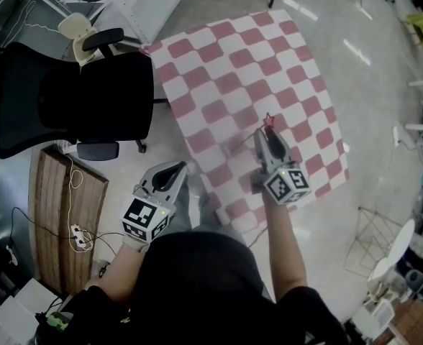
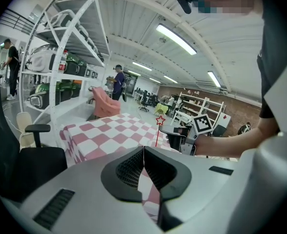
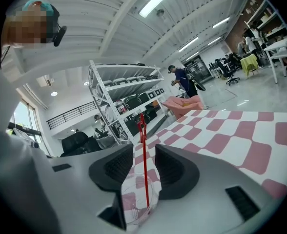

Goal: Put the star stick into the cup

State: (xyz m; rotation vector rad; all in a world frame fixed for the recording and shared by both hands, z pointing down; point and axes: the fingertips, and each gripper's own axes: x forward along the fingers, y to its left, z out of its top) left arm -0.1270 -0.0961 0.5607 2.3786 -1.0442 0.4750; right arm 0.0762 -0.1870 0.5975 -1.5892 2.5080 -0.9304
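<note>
The star stick [image 3: 144, 165] is a thin red rod with a star [image 3: 141, 123] on top. It stands upright in a clear plastic cup [image 3: 136, 201] on the pink-and-white checked table [image 1: 240, 70]. My right gripper [image 3: 143, 155] is open, one jaw on each side of the stick and cup, and neither pad touches the stick. In the head view the star [image 1: 269, 121] shows just past the right gripper [image 1: 269, 136]; the cup is hard to make out there. My left gripper [image 1: 174, 169] is shut and empty, off the table's near left corner. From it I see the star [image 2: 159, 121] and the right gripper [image 2: 182, 136].
A black office chair [image 1: 75, 99] stands left of the table. A wooden board [image 1: 60, 221] with a power strip lies on the floor at the left. White shelving [image 2: 70, 57] and a pink armchair [image 2: 104, 106] are beyond the table. A wire rack [image 1: 377, 243] stands at the right.
</note>
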